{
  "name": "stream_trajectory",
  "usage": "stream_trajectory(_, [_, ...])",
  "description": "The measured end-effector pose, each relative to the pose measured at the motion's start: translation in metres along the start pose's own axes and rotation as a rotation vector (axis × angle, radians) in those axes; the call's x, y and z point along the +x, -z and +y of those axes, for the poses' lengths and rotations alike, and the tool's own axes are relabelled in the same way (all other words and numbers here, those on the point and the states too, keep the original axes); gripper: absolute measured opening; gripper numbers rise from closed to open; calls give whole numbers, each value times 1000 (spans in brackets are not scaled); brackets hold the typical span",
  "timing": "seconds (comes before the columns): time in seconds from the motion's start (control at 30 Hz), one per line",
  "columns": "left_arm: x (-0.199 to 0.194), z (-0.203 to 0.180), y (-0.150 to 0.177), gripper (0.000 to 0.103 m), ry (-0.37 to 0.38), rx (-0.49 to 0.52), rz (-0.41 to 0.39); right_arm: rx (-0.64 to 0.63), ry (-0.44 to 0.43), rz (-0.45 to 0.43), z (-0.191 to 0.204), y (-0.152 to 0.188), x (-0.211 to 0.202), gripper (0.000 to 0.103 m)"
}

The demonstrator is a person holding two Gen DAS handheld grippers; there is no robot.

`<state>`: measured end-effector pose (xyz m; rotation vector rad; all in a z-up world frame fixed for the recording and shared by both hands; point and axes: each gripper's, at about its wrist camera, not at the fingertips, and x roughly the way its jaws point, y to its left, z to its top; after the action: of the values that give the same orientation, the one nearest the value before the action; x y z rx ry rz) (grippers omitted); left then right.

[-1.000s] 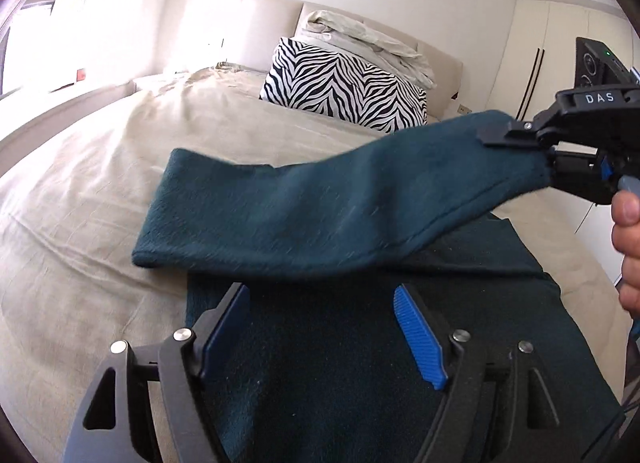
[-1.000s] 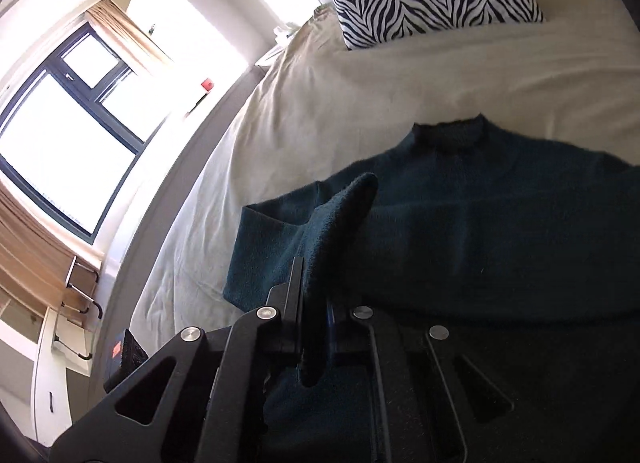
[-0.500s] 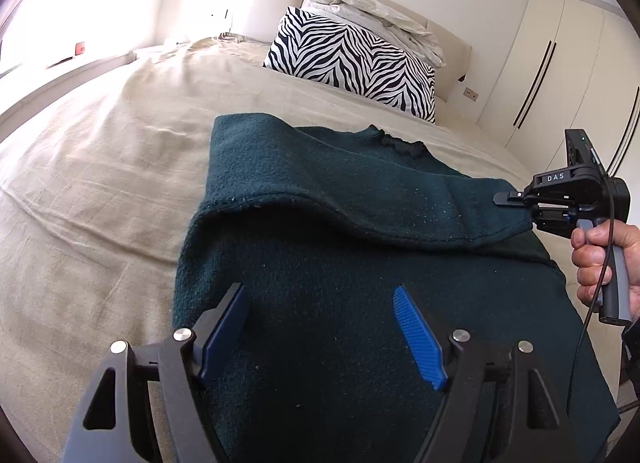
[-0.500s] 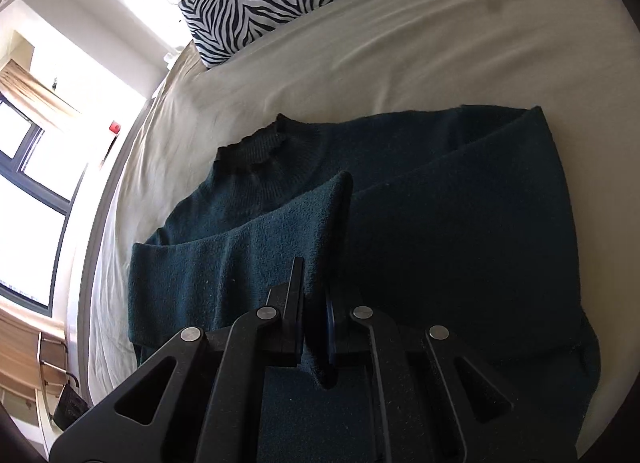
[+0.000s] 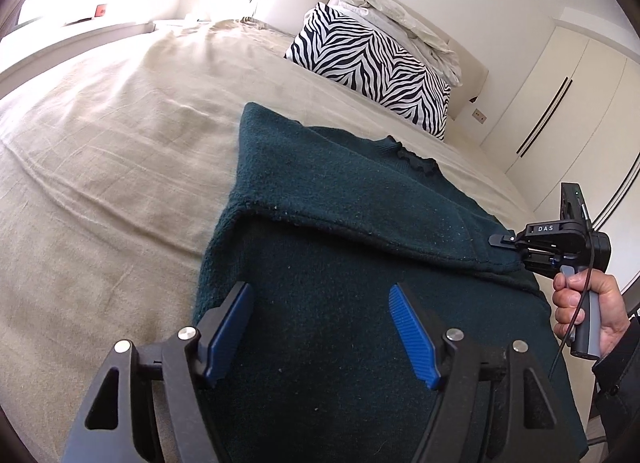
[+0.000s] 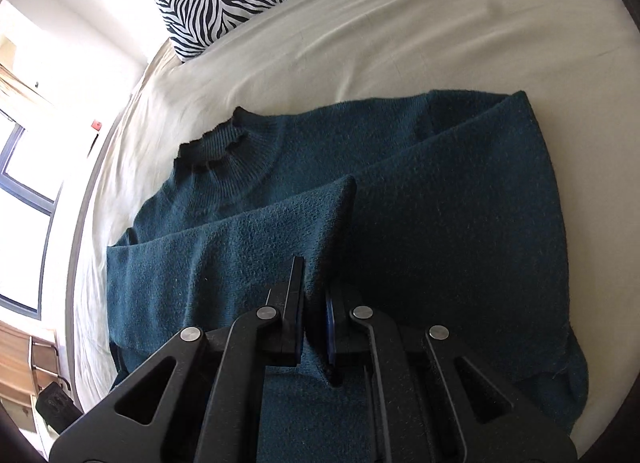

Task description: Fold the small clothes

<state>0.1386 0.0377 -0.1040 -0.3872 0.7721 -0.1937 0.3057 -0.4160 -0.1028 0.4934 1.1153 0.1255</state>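
Status: sleeve folding, in progress.

The dark teal sweater (image 5: 360, 283) lies flat on the bed (image 5: 120, 183), front down or up I cannot tell, with its collar (image 6: 212, 147) pointing toward the head edge, where a zebra-print pillow (image 5: 372, 63) stands. The hem end lies at the foot edge, nearest me.

My right gripper (image 6: 316, 303) is clamped on the cuff end of one sleeve (image 6: 240, 247). That sleeve crosses the chest of the sweater from the shoulder on the window side, and the cuff sits over the body panel, low to the fabric. In the left wrist view the same gripper (image 5: 516, 249) pinches the cuff near the sweater's far side edge, and the sleeve lies nearly flat.

My left gripper (image 5: 320, 327) hovers over the lower body of the sweater with its blue pads (image 5: 412, 335) spread wide; nothing is between them.

Done, as judged from the lay of the cloth: the other sleeve (image 6: 460, 143) already lies diagonally across the body; the sleeve I hold is laid across it.

Remaining: release the cuff, then fold the body, probably hem toward collar. The hem itself is largely hidden behind my grippers, so its state is uncertain.
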Motion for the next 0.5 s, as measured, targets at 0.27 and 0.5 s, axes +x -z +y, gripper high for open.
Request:
stream_trajectory(0.27, [-23, 14, -30, 70, 42, -87, -47, 34, -36, -6, -14, 3, 8, 7])
stream_trajectory(0.5, [10, 44, -113, 70, 180, -178, -24, 76, -106, -11, -25, 6, 10, 8])
